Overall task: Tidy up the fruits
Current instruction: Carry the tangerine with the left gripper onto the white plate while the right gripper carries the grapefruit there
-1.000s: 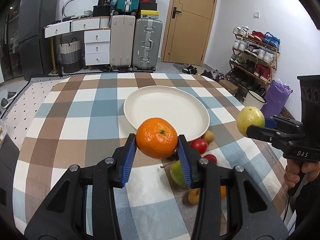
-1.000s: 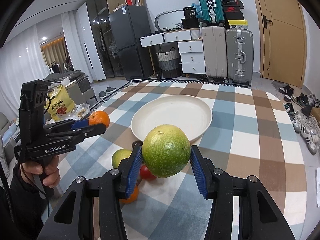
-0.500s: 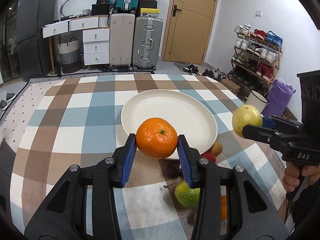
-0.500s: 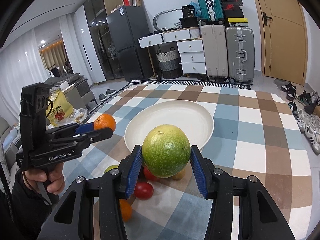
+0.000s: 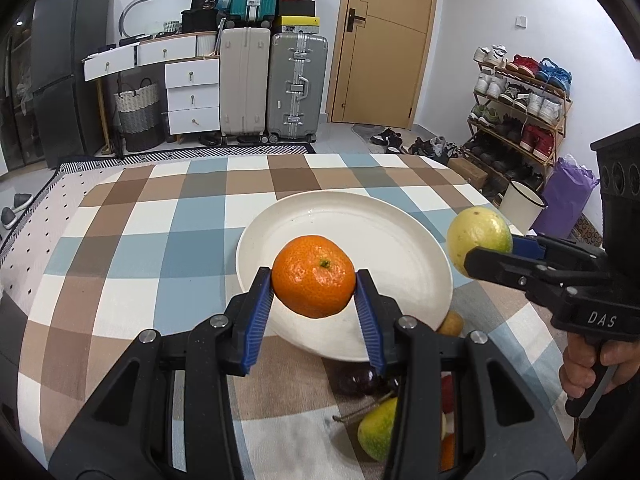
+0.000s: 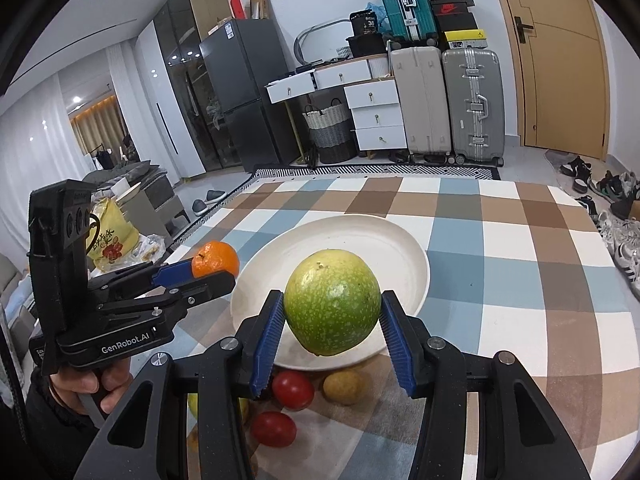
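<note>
Together, the left gripper (image 5: 314,294) clamps an orange (image 5: 313,276) and the right gripper (image 6: 332,322) clamps a green fruit (image 6: 333,302), both over the white plate (image 5: 392,240). Only the right wrist view shows two red tomatoes (image 6: 293,390) near the plate's near rim.

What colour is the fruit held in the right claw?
Green with pale yellowish speckles: the round green speckled fruit shows best in the right wrist view, clamped in the right claw.

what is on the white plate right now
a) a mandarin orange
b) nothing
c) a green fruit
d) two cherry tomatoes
b: the white plate is bare; the mandarin orange is clamped in the left hand-held gripper, the green fruit in the right hand-held gripper, both held above the plate, and the cherry tomatoes lie on the checked cloth beside its rim.
</note>
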